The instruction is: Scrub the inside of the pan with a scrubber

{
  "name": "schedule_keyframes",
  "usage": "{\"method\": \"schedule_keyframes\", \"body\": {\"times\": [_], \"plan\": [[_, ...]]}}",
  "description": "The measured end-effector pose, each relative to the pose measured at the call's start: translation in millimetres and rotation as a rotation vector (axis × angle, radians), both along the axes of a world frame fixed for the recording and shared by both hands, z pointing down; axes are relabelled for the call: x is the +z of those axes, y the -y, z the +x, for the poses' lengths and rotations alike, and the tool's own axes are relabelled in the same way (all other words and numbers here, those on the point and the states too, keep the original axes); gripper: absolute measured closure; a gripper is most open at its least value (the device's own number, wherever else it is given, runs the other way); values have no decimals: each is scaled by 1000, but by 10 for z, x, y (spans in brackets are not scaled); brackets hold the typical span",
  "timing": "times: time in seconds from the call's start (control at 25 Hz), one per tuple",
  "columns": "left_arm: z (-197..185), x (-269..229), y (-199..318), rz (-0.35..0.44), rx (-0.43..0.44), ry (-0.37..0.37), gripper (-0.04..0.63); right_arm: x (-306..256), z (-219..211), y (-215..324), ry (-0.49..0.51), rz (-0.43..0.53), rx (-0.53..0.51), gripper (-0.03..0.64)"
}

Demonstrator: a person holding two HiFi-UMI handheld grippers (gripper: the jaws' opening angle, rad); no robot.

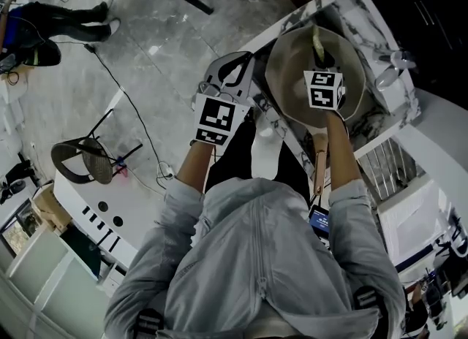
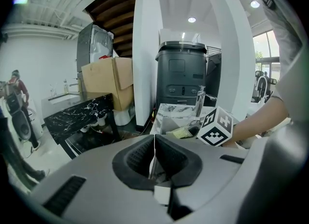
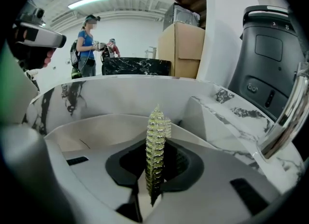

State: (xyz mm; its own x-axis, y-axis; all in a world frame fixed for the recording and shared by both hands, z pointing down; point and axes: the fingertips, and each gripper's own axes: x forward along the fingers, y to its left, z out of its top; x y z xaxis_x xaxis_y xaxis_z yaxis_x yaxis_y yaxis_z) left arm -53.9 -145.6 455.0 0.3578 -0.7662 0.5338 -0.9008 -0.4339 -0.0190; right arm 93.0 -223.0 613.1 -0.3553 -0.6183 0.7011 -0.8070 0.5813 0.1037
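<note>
The pan (image 1: 289, 82) is round and pale, and it lies in the marble sink (image 1: 349, 1) with its wooden handle (image 1: 319, 161) pointing back toward me. My right gripper (image 1: 320, 56) is over the pan's inside, shut on a yellow-green scrubber (image 1: 316, 38). In the right gripper view the scrubber (image 3: 155, 146) stands edge-on between the pads of the right gripper (image 3: 155, 162), with the pan wall (image 3: 91, 131) just behind. My left gripper (image 1: 232, 63) hovers left of the sink, clear of the pan. In its own view the left gripper (image 2: 154, 146) is shut with nothing in it.
A chrome faucet (image 3: 285, 117) rises at the sink's right side. A wire rack (image 1: 380, 158) sits near my right elbow. A dark bin (image 2: 182, 73) and a cardboard box (image 2: 108, 80) stand beyond the sink. A chair (image 1: 84, 158) is on the floor at left.
</note>
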Motion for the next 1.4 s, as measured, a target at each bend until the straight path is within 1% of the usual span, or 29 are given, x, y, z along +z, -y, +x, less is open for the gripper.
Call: {"method": "schedule_keyframes", "body": {"times": [0.2,0.4,0.56,0.72,0.8,0.88,0.96,1.04,1.24,1.4], "plan": [[-61,6,-73,-5,-14,-4,572,78,-178,-46,43,-33,-44,529],[-77,40,-158,-13,-12,-1,572,250,-374,-75,82,-107,-124,529],[-154,82,-227,-26,-23,5,572,301,-495,-48,147,-160,-127,529],[-209,87,-280,-33,-34,4,572,322,-635,-143,204,-217,-145,529],[-223,80,-306,-35,-34,3,572,335,-723,-260,220,-260,-194,529],[-243,80,-338,-39,-30,8,572,354,-831,-436,226,-322,-279,529],[-270,87,-363,-42,-32,14,572,359,-900,-574,226,-363,-349,529],[-285,91,-375,-44,-39,15,572,341,-920,-667,238,-395,-394,528],[-235,103,-429,-48,-40,11,572,258,-961,-995,275,-509,-533,529],[-172,96,-494,-51,-30,7,572,195,-941,-1342,253,-582,-661,529]]}}
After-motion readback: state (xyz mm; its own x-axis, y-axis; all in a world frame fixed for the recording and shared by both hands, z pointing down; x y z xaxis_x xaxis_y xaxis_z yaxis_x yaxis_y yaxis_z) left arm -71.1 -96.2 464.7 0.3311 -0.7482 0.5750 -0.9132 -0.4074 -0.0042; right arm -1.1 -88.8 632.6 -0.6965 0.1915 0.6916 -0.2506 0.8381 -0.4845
